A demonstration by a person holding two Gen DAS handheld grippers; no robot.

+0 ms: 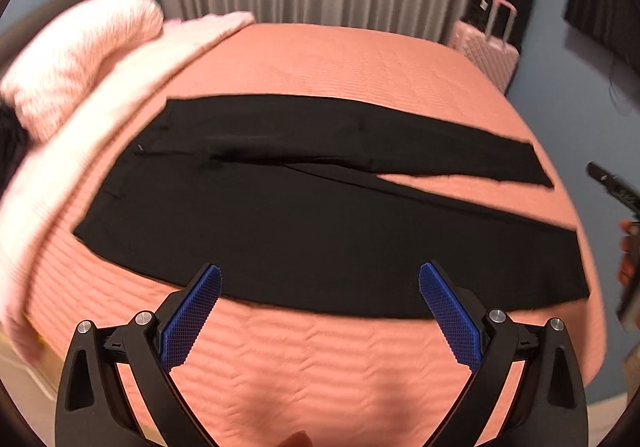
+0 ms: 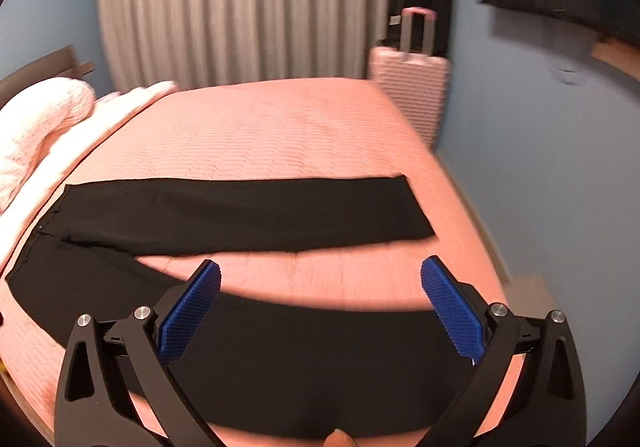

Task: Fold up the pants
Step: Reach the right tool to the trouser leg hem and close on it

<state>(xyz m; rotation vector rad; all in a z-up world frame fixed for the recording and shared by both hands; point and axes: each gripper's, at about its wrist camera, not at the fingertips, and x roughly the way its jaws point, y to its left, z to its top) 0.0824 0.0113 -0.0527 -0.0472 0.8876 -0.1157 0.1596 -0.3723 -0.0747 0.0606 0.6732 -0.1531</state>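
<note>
Black pants (image 1: 312, 207) lie flat across the salmon-pink bedspread, waist at the left, the two legs splayed apart toward the right. In the right wrist view the pants (image 2: 240, 215) show the far leg straight and the near leg curving under the gripper. My left gripper (image 1: 320, 279) is open and empty, above the near edge of the near leg. My right gripper (image 2: 320, 275) is open and empty, above the gap between the legs near the leg ends. The right gripper also shows at the left wrist view's right edge (image 1: 624, 203).
The bed (image 1: 340, 59) fills most of both views. A pale pink blanket and pillow (image 1: 80, 59) lie along its left side. A pink suitcase (image 2: 408, 87) and a black suitcase (image 2: 424, 3) stand at the far right corner by grey curtains (image 2: 248, 7).
</note>
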